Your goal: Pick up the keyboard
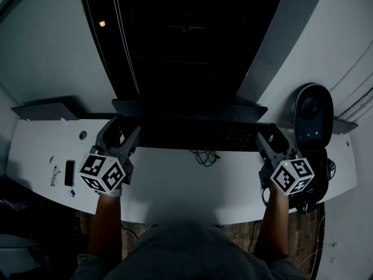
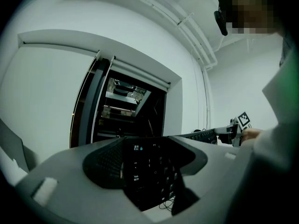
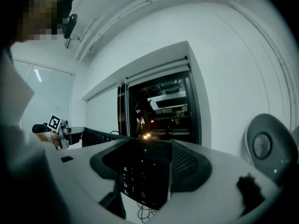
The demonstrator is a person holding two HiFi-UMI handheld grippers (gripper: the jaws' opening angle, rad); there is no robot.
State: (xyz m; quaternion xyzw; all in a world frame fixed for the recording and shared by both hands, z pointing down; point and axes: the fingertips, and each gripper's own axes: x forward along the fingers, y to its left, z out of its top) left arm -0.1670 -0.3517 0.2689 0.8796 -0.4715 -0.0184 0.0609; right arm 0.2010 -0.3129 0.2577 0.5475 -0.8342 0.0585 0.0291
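Observation:
A long black keyboard (image 1: 195,134) hangs level above the white desk (image 1: 175,188), held at both ends. My left gripper (image 1: 121,135) is shut on its left end, my right gripper (image 1: 270,140) on its right end. In the left gripper view the keyboard's end (image 2: 147,164) with its lettered keys sits clamped between the grey jaws, and the keyboard runs off to the right gripper's marker cube (image 2: 243,120). The right gripper view shows the other end (image 3: 140,176) clamped the same way, with the left gripper's marker cube (image 3: 55,123) far off.
A dark window recess (image 1: 186,39) fills the wall behind the desk. A grey speaker (image 1: 313,116) stands at the desk's right end, with a dark bundle (image 1: 312,200) in front of it. A tangle of cable (image 1: 204,155) lies under the keyboard. A small dark slab (image 1: 69,172) lies at the left.

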